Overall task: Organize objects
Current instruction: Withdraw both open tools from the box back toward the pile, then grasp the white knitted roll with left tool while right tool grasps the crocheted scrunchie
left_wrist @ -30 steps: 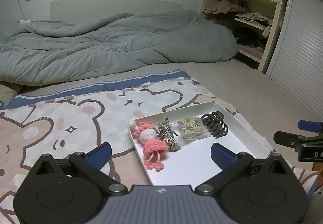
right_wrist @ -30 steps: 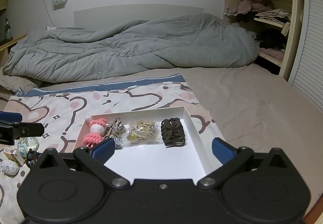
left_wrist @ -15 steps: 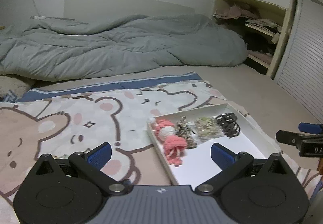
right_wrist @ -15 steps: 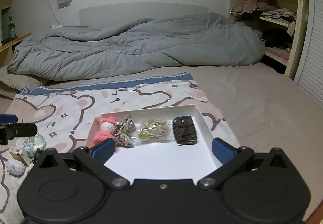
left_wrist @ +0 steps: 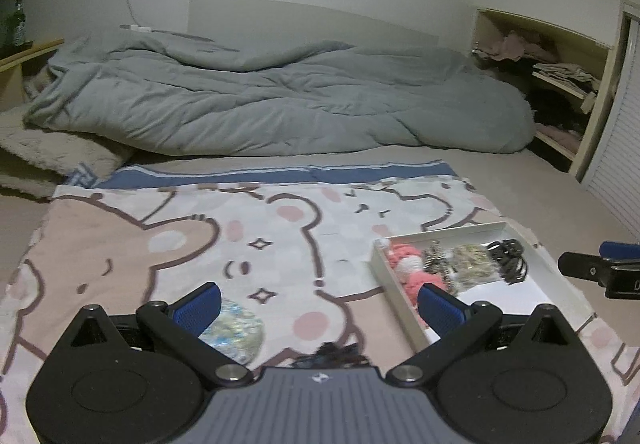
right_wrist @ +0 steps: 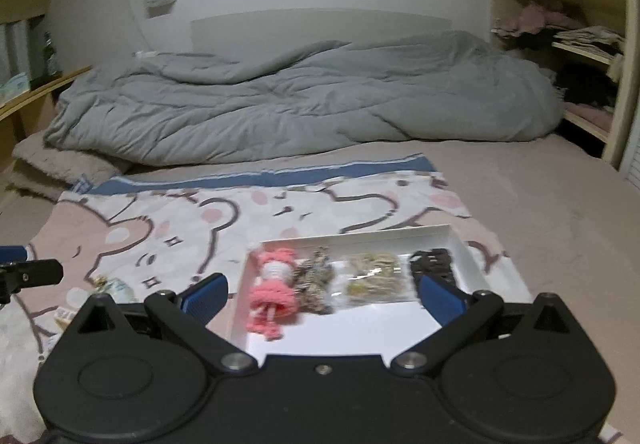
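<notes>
A white tray (right_wrist: 464,248) lies on a bear-print blanket (left_wrist: 248,244). It holds a pink crochet doll (right_wrist: 274,296), a patterned scrunchie (right_wrist: 316,280), a clear bag of hair ties (right_wrist: 374,278) and a black hair claw (right_wrist: 436,268). The tray also shows in the left wrist view (left_wrist: 390,276). My right gripper (right_wrist: 322,296) is open and empty above the tray's near side. My left gripper (left_wrist: 318,304) is open and empty over the blanket left of the tray. A shiny round object (left_wrist: 236,330) and a dark item (left_wrist: 332,354) lie just below it.
A rumpled grey duvet (left_wrist: 280,99) covers the back of the bed. Open shelves with clothes (left_wrist: 560,83) stand at the right. A pale pillow (left_wrist: 44,159) lies at the left. Small loose items (right_wrist: 108,286) lie on the blanket left of the tray.
Both grippers have swung left. The tray has shifted right in both views. The shiny round object and a dark item have come into sight under my left gripper. Both stay open.
</notes>
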A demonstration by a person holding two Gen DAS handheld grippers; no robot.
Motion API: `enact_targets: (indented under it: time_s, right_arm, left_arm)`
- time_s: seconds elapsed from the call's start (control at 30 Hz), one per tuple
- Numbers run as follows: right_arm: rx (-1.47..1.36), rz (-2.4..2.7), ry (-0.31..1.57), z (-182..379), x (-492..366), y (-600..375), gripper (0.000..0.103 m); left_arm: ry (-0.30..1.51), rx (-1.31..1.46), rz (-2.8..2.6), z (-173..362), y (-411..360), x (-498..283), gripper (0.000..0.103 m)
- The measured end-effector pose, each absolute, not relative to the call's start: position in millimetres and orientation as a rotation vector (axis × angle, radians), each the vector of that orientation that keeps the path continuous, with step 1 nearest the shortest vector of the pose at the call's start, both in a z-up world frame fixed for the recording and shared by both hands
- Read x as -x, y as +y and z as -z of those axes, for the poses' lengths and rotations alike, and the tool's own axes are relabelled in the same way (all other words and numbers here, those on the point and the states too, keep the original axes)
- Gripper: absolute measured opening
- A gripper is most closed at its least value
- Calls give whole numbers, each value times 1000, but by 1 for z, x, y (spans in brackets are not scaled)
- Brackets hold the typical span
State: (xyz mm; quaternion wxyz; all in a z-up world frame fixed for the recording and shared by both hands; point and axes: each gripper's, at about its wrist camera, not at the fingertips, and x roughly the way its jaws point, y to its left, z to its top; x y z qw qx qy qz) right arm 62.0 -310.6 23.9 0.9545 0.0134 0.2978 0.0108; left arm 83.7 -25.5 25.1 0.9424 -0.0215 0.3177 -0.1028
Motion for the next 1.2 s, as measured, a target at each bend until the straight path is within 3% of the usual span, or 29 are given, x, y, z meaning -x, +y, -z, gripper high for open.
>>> enact_targets:
  time_s: [0.67, 1.2]
  right_arm:
    - [-58, -207, 596, -15, -92, -208, 103]
    - [-28, -263, 741, 53, -114, -174, 103]
  left_arm:
    - [624, -6, 111, -10, 60, -70, 103]
    - [927, 189, 29, 42, 93, -93, 103]
